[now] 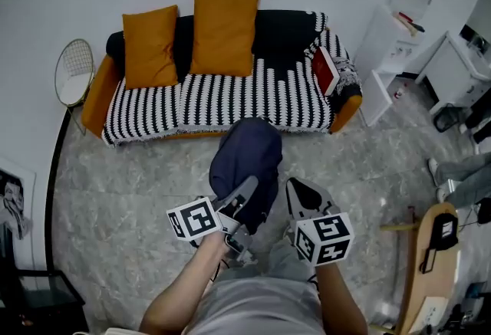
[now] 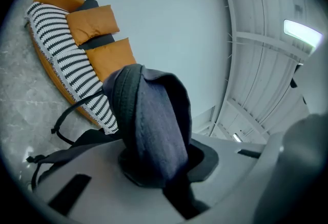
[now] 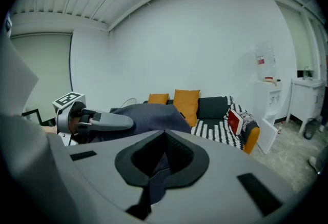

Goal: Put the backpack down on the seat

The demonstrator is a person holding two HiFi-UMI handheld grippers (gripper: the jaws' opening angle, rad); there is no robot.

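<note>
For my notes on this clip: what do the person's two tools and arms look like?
Both the left tool and right tool are grey plastic with tapering jaws and black pads. Each carries a white cube with black square markers. No sleeves reach the forearms; the top is light grey.

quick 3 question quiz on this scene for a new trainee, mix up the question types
1. True or false: the backpack already lies on the sofa.
2. Multiple choice: how many orange cushions lean on the sofa's back? A one, B two, C four.
3. Fill in: the left gripper is shut on the ____.

Key: 1 false, it hangs in the air in front of the sofa. 2 B. 3 backpack.
</note>
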